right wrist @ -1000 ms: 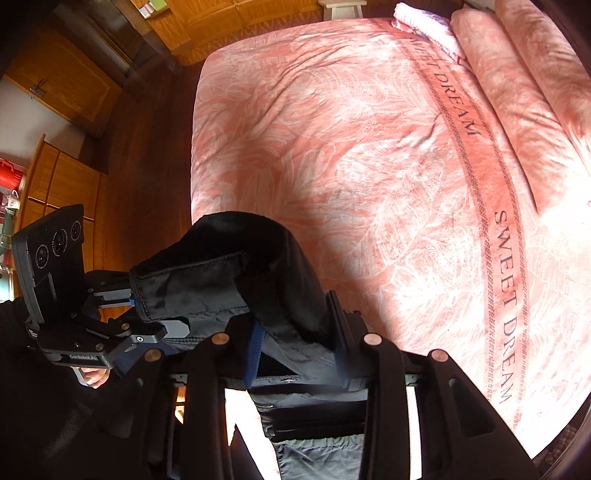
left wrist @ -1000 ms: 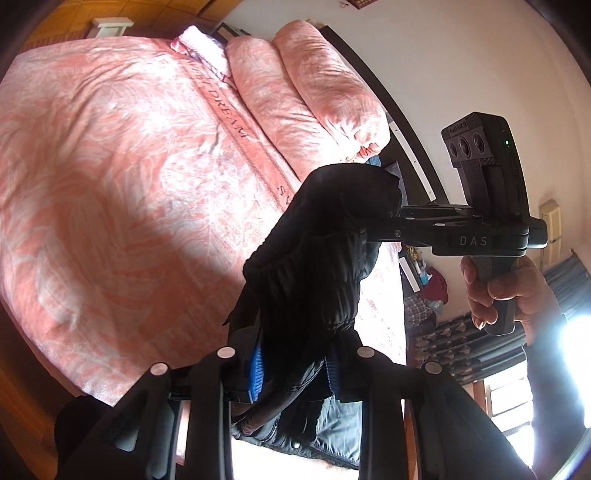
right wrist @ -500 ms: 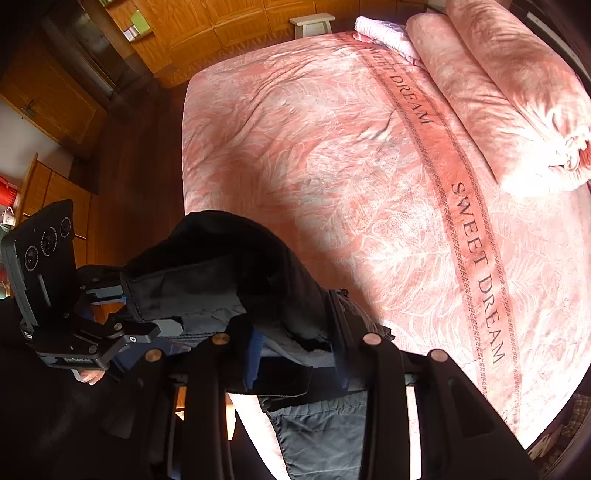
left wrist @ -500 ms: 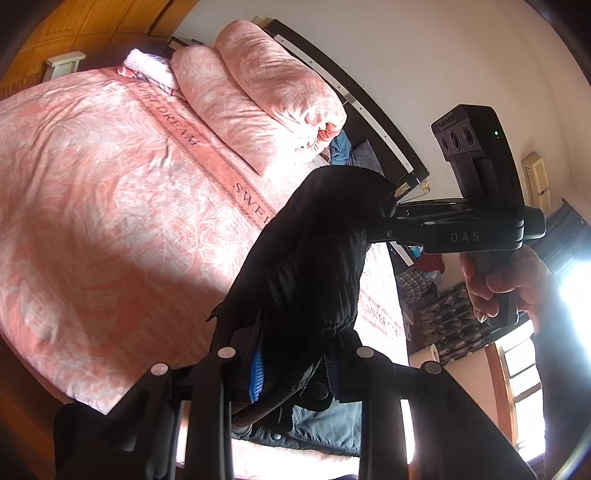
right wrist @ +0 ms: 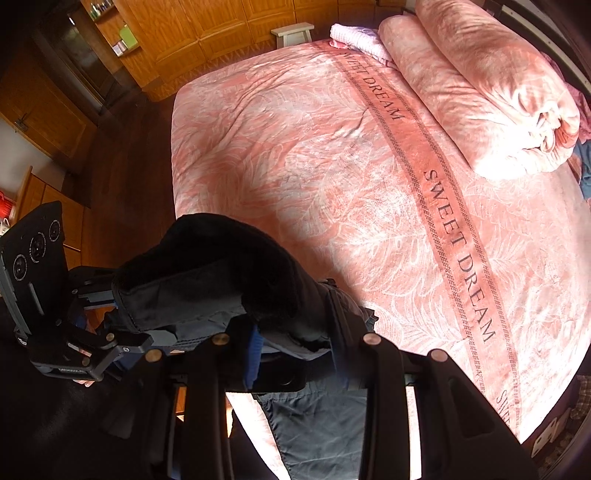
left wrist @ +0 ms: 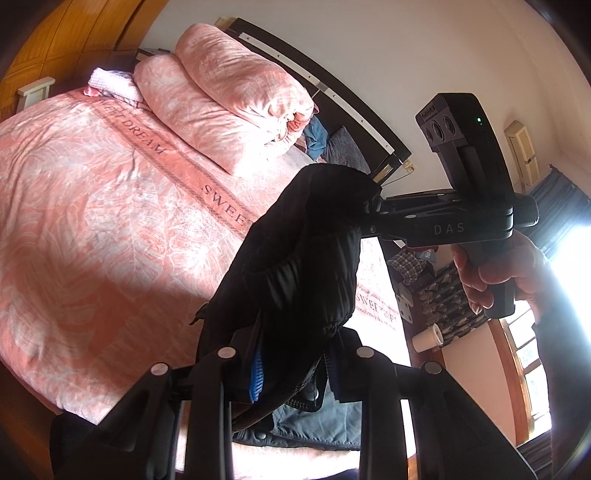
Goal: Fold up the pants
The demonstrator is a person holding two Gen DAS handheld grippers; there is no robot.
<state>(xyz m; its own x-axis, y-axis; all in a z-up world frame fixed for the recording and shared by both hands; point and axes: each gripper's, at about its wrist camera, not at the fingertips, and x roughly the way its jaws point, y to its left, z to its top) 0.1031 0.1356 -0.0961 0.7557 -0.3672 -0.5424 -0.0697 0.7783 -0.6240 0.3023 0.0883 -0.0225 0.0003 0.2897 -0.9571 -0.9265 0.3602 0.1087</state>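
Note:
Dark pants [left wrist: 303, 266] hang in the air above the pink bed [left wrist: 96, 206], stretched between my two grippers. My left gripper [left wrist: 291, 369] is shut on one end of the waistband. My right gripper [left wrist: 373, 214] shows in the left wrist view, clamped on the other end. In the right wrist view the pants [right wrist: 221, 273] bunch over my right gripper [right wrist: 295, 354], which is shut on them, and my left gripper [right wrist: 114, 310] grips them at the left. The lower legs hang out of sight.
Rolled pink quilts [right wrist: 480, 96] lie along the headboard side of the bed [right wrist: 314, 155]. Wooden cabinets [right wrist: 207, 33] and a small stool [right wrist: 291, 31] stand beyond the bed. A window [left wrist: 532, 354] and a white wall are at the right.
Both grippers, holding the pants, have swung so the views turn toward the headboard and window. The grip on the pants is unchanged.

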